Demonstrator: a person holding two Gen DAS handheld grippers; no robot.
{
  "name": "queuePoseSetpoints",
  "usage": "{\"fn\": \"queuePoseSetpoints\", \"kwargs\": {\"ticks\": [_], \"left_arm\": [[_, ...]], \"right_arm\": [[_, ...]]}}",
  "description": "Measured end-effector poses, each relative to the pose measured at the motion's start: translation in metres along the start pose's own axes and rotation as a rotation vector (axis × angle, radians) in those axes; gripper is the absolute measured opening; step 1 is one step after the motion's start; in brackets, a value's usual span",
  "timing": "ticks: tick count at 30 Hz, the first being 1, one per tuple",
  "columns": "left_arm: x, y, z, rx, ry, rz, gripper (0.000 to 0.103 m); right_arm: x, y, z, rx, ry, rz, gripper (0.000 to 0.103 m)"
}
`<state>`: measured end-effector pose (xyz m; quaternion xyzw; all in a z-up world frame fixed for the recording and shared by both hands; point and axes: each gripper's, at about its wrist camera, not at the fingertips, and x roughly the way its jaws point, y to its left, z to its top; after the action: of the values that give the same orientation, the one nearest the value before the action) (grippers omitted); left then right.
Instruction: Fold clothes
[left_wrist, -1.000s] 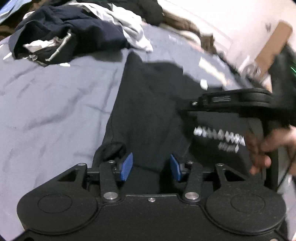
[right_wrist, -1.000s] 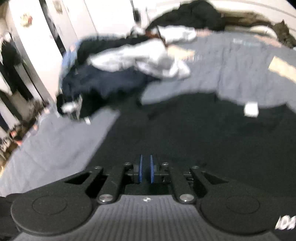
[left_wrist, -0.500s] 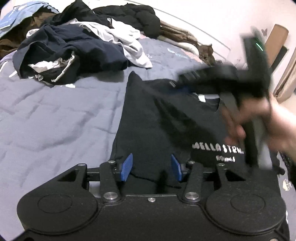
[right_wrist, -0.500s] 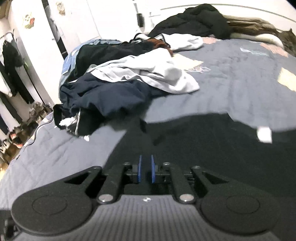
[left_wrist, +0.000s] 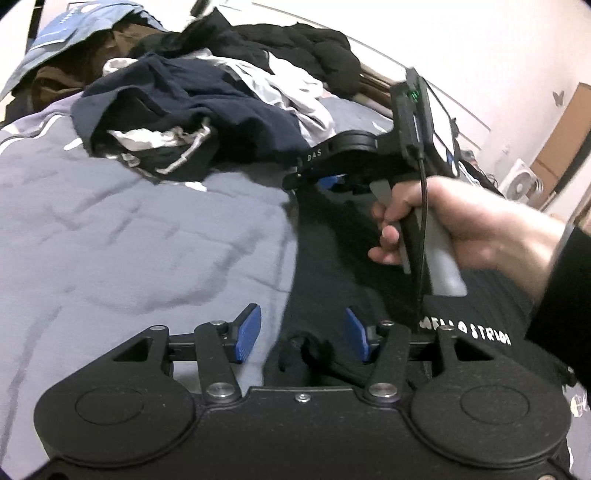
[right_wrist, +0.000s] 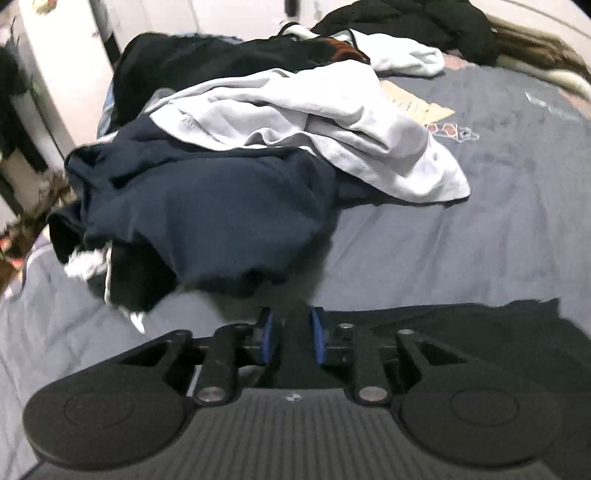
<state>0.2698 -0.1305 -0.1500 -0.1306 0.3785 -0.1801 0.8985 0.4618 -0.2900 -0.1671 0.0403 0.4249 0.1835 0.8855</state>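
Observation:
A black T-shirt (left_wrist: 332, 258) with white lettering lies on the grey-blue bed cover (left_wrist: 129, 240). My left gripper (left_wrist: 302, 332) is open over the shirt's near left edge, with a small bunch of black cloth low between its blue pads. A hand (left_wrist: 461, 221) holds my right gripper (left_wrist: 314, 181) over the shirt's far left corner, close to the clothes pile. In the right wrist view the right gripper (right_wrist: 291, 338) has its pads parted, with a peak of the black shirt (right_wrist: 461, 332) standing between them.
A pile of unfolded clothes sits beyond the shirt: a navy garment (right_wrist: 207, 206), a light grey one (right_wrist: 314, 110) and a black jacket (left_wrist: 314, 44). A paper sheet (right_wrist: 417, 103) lies on the cover. A white wardrobe (right_wrist: 66, 74) stands at the bed's left.
The right gripper swept across the shirt toward the pile, and its pads, shut before, have parted. The left gripper slid left, to the shirt's edge.

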Motion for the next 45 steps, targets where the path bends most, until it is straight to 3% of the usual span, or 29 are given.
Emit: {"fn": "queuePoseSetpoints", "kwargs": {"ticks": [4,8,15,21,26,32,40,45], "left_arm": [[-0.003,0.002,0.002,-0.002,-0.008,0.0,0.05],[-0.002,-0.001,0.002,0.015,-0.007,-0.001,0.05],[-0.006,-0.011,0.003,0.03,-0.035,-0.017,0.05],[-0.006,-0.036,0.002,0.084,-0.04,-0.036,0.053],[-0.013,-0.068,-0.001,0.154,-0.067,-0.026,0.082],[-0.022,-0.103,-0.007,0.216,-0.095,-0.01,0.082],[-0.027,-0.131,-0.031,0.25,-0.065,0.001,0.082],[-0.036,-0.141,-0.064,0.188,-0.022,0.046,0.082]], "right_arm": [[0.002,-0.008,0.002,0.075,-0.022,0.059,0.022],[-0.018,-0.017,0.006,0.084,-0.061,0.029,0.027],[-0.113,-0.026,-0.01,0.014,-0.182,-0.03,0.038],[-0.219,-0.027,-0.074,0.011,-0.3,-0.075,0.046],[-0.287,-0.033,-0.133,0.081,-0.366,-0.145,0.059],[-0.366,-0.04,-0.203,0.163,-0.443,-0.23,0.077],[-0.349,-0.08,-0.27,0.276,-0.392,-0.329,0.08],[-0.337,-0.099,-0.279,0.314,-0.375,-0.367,0.08]]}}
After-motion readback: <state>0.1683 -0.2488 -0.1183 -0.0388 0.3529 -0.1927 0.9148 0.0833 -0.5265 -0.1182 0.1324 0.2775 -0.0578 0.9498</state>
